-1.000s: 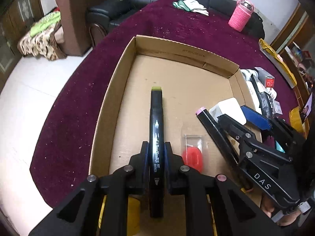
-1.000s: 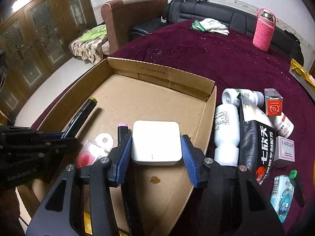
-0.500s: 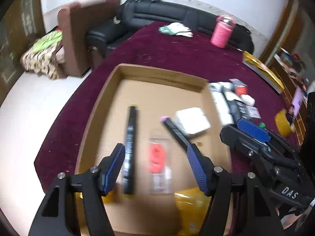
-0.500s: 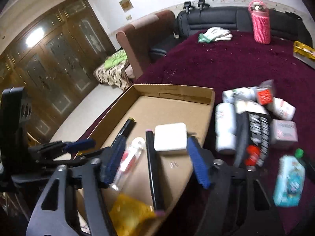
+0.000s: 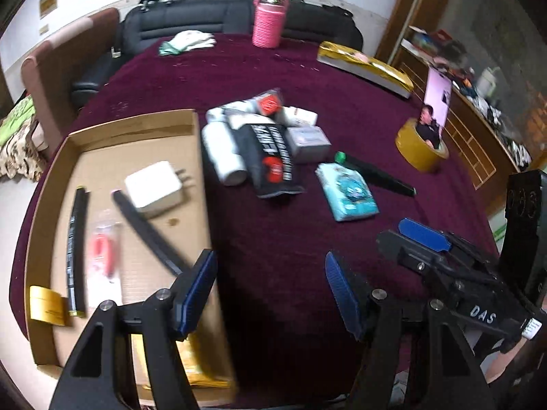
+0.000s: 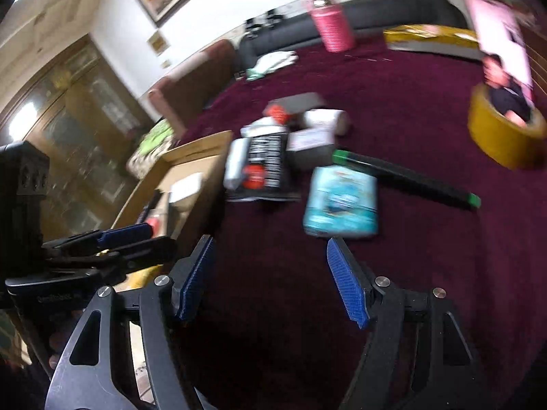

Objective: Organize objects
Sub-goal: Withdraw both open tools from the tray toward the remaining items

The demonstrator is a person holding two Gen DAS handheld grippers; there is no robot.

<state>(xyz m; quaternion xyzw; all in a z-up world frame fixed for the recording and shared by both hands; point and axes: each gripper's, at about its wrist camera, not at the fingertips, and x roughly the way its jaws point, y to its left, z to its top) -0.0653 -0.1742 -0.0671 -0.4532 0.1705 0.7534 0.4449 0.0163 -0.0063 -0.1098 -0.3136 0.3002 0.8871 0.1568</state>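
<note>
A shallow cardboard box [image 5: 196, 130] lies on the maroon cloth and holds two black markers [image 5: 77, 239], a white charger [image 5: 154, 188] and a small red item in a clear packet [image 5: 102, 249]. Right of the box lie white bottles [image 5: 224, 157], a black pouch [image 5: 273, 160], a teal packet [image 5: 347, 188] and a green-capped marker [image 5: 372, 174]. My left gripper [image 5: 270, 294] is open and empty above the box's right wall. My right gripper [image 6: 270, 276] is open and empty, just short of the teal packet [image 6: 342, 201] and the marker [image 6: 407, 179].
A yellow tape roll [image 5: 420, 150] holding a photo stands at the right. A pink bottle [image 5: 268, 22], white gloves [image 5: 189, 41] and a gold-wrapped box [image 5: 365, 68] lie at the far edge. A black sofa [image 5: 212, 13] stands behind the table.
My left gripper let go of the black marker in the box and my right let go of the white charger. Both opened, pulled back and swung right toward the loose items.
</note>
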